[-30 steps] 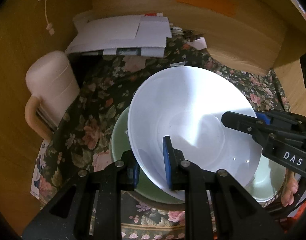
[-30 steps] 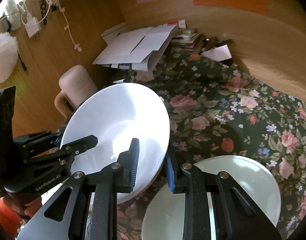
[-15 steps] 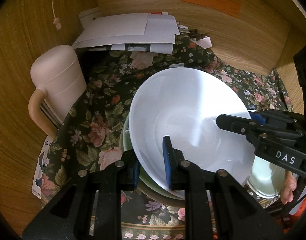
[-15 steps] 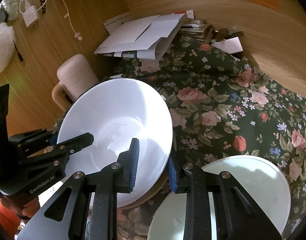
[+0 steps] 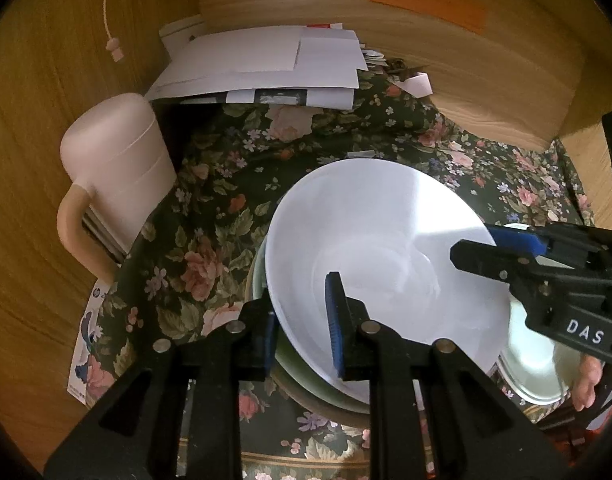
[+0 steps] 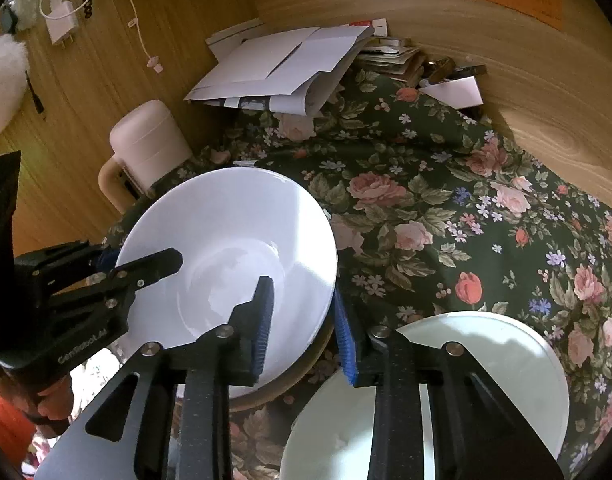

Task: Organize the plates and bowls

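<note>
Over the floral cloth [image 6: 426,208], our left gripper [image 5: 301,320] and right gripper [image 6: 301,320] each straddle the white bowl [image 5: 378,248] rim, jaws parted.

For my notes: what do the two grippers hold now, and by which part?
Both straddle the white bowl rim: left gripper near side, right gripper right side; a firm clamp cannot be told.

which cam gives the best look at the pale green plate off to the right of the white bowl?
Right wrist: the pale green plate fills the lower right, most of its rim visible behind the right tool. Left wrist shows only a sliver past the white bowl.
</note>
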